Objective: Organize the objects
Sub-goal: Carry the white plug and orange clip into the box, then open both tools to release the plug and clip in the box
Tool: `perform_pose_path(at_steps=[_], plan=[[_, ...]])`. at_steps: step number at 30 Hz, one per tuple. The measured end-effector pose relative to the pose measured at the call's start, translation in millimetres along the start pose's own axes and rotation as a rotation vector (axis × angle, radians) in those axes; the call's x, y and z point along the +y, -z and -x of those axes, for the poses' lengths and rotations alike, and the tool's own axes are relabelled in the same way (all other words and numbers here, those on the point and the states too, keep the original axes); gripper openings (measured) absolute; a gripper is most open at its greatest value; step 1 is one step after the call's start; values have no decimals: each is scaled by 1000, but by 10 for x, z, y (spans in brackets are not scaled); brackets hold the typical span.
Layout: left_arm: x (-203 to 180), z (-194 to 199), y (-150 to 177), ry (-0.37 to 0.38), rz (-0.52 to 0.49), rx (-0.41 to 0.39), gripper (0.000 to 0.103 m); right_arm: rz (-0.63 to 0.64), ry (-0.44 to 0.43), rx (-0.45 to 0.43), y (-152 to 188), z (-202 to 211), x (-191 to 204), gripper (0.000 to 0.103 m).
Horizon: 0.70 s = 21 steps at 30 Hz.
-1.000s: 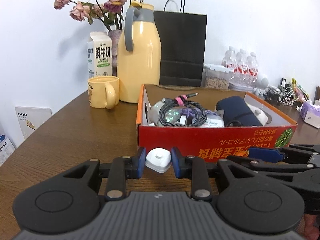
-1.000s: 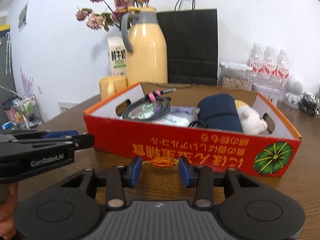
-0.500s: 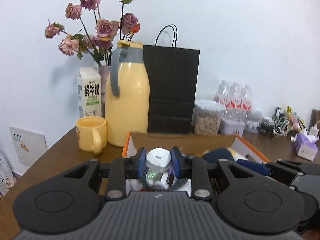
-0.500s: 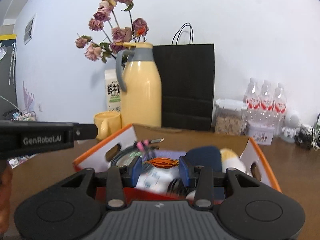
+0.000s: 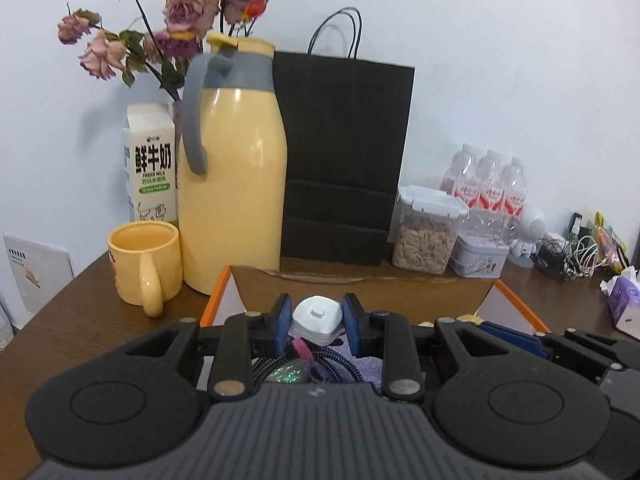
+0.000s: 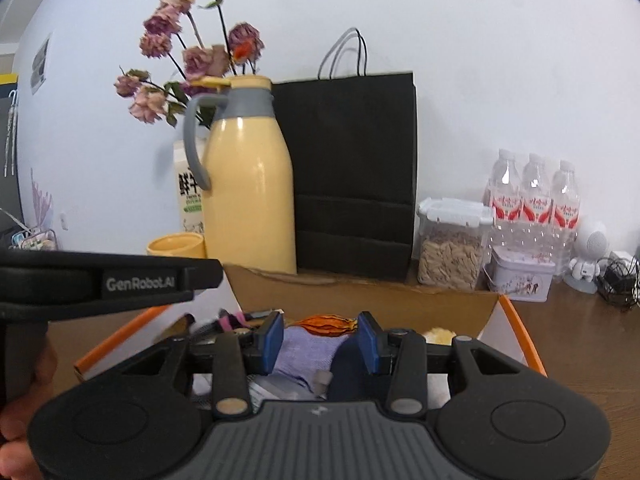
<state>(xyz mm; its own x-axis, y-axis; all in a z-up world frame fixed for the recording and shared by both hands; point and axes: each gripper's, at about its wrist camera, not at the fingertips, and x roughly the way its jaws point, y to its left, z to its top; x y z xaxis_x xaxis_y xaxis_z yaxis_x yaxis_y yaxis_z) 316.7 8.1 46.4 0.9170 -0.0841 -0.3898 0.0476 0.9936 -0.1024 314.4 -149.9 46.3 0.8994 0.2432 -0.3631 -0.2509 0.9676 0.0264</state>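
Observation:
My left gripper (image 5: 316,320) is shut on a small white plug adapter (image 5: 316,319), held above the inside of the orange-rimmed cardboard box (image 5: 216,300). Below it lie a coiled black cable (image 5: 332,364) and a purple cloth. My right gripper (image 6: 322,330) is shut on an orange dried pod-like piece (image 6: 324,325), also over the box (image 6: 516,320). Under it I see the purple cloth (image 6: 308,350), a dark blue pouch (image 6: 346,368) and a bit of a plush toy (image 6: 440,335). The left gripper's body (image 6: 104,280) crosses the right wrist view at the left.
Behind the box stand a yellow thermos jug (image 5: 230,168), a yellow mug (image 5: 142,270), a milk carton (image 5: 150,164), dried roses, a black paper bag (image 5: 344,160), a cereal container (image 5: 426,236), a tin, water bottles (image 5: 486,188) and tangled cables (image 5: 568,256). A tissue pack (image 5: 624,304) lies right.
Both grippers rose from table level in front of the box's red wall and moved forward over its open top, each still holding its object.

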Motion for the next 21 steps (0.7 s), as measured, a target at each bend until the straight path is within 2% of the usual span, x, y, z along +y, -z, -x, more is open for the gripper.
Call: perform_pose_path(at_steps=[11, 12, 13, 14, 15, 16, 17, 19, 21], plan=[[-25, -27, 51, 10, -25, 16, 29, -13, 16, 22, 37, -42, -96, 39], [-34, -24, 51, 5, -30, 13, 37, -12, 14, 20, 33, -32, -93, 40], [-44, -24, 51, 0, -36, 11, 60, -10, 12, 22, 31, -27, -95, 40], [-52, -15, 55, -10, -39, 5, 73, -12, 13, 26, 29, -21, -101, 41], [-57, 4, 59, -18, -42, -16, 95, -15, 18, 25, 29, -15, -108, 45], [-60, 21, 61, -25, -43, -34, 103, -20, 26, 24, 31, -8, -117, 60], [-59, 44, 60, -36, -39, -56, 103, -24, 32, 21, 32, 2, -126, 80], [-48, 59, 41, -51, -27, -71, 103, -32, 50, 7, 34, 25, -142, 99], [-24, 41, 28, -58, -13, -65, 103, -42, 60, 5, 29, 30, -170, 103]])
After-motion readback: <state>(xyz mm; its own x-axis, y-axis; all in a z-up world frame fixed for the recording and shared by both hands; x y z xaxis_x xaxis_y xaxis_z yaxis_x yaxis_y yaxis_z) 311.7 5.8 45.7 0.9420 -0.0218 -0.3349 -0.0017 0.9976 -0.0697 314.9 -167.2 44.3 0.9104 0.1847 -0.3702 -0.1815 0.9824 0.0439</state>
